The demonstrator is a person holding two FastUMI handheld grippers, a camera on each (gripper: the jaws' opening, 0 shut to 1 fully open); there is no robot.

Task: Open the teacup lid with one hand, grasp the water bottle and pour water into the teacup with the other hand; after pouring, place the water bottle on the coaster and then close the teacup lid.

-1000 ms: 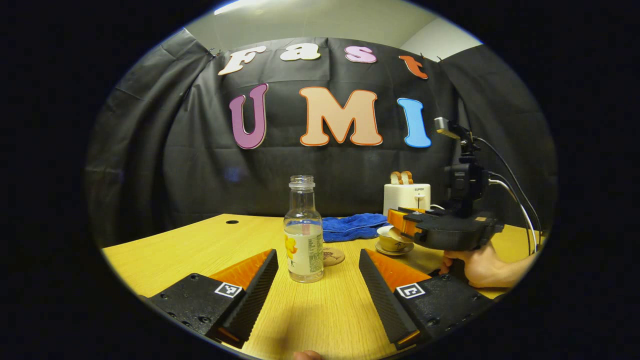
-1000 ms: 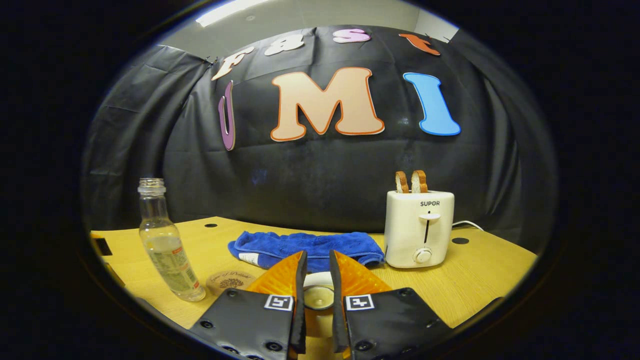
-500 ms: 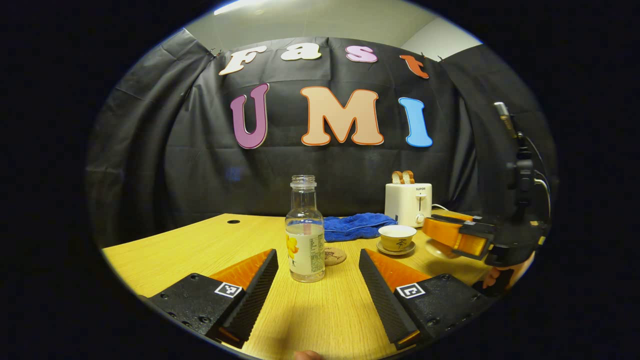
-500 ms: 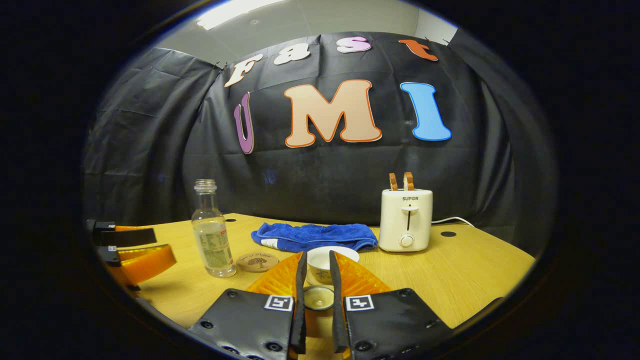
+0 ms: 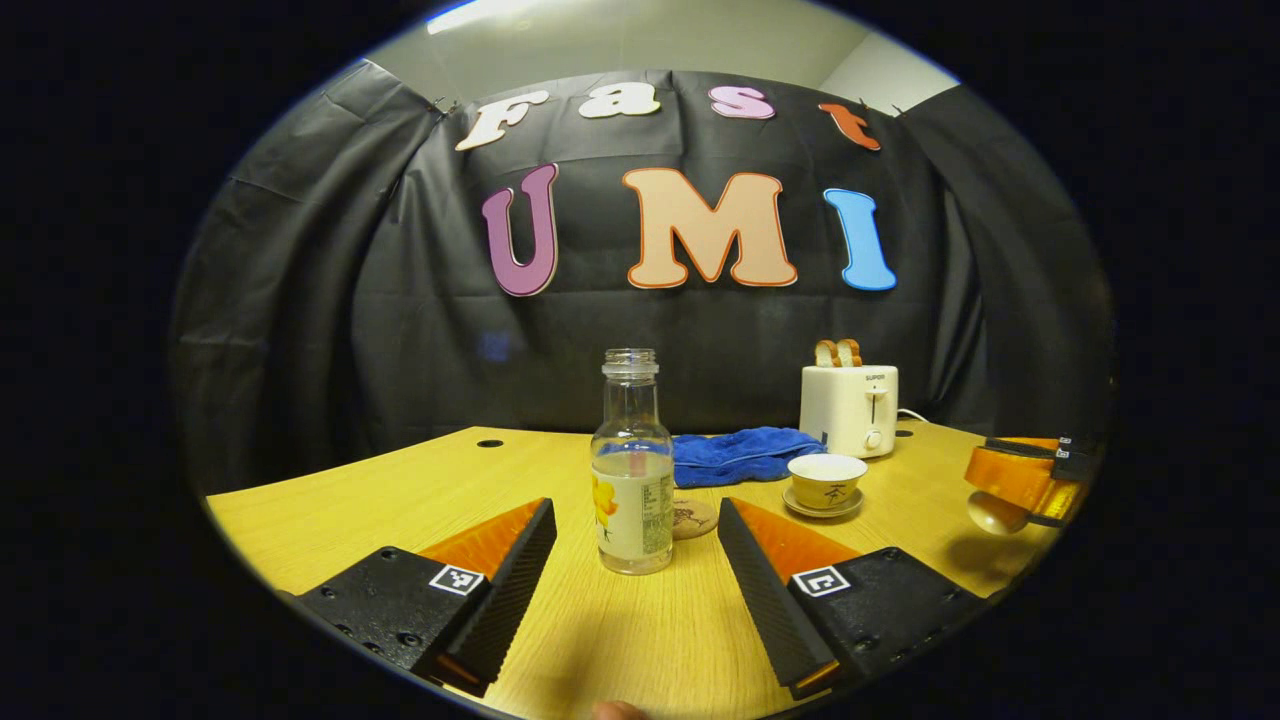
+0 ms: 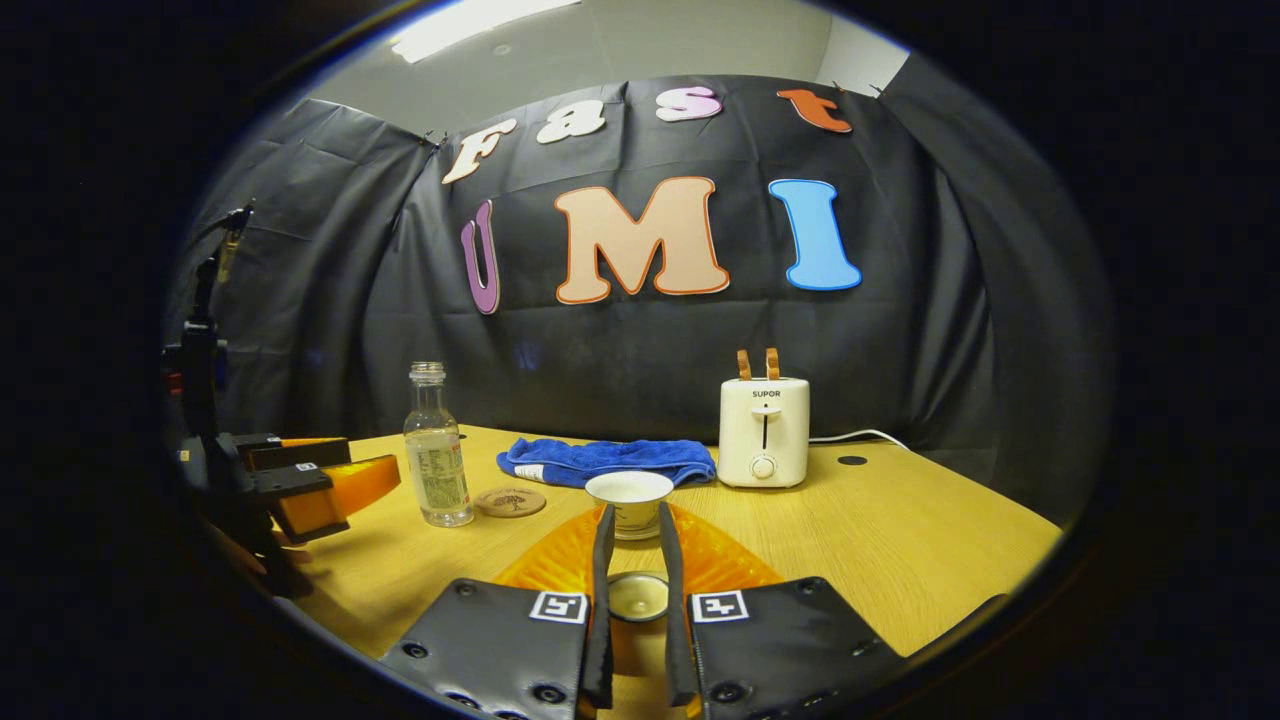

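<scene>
Yellow wood-grain table (image 5: 400,500) runs under both grippers, flat and smooth with round cable holes near its far edge. Beyond the fingers stands a boxy white toaster (image 6: 764,432) with two bread slices poking up, and beside it a crumpled blue towel (image 6: 605,460), soft and fuzzy. The left gripper (image 5: 636,560) is spread wide, its ribbed fingers (image 5: 520,575) flanking a clear glass bottle (image 5: 632,470) without touching it; the bottle stands upright, uncapped, partly filled, with a paper label. The right gripper (image 6: 634,560) is clenched on the small round lid (image 6: 636,596), held low between its fingers. Just ahead of those fingertips sits the pale, round teacup (image 6: 629,498), uncovered, on its saucer (image 5: 822,505). A flat round coaster (image 6: 510,501), brown with a dark print, lies between bottle and teacup.
</scene>
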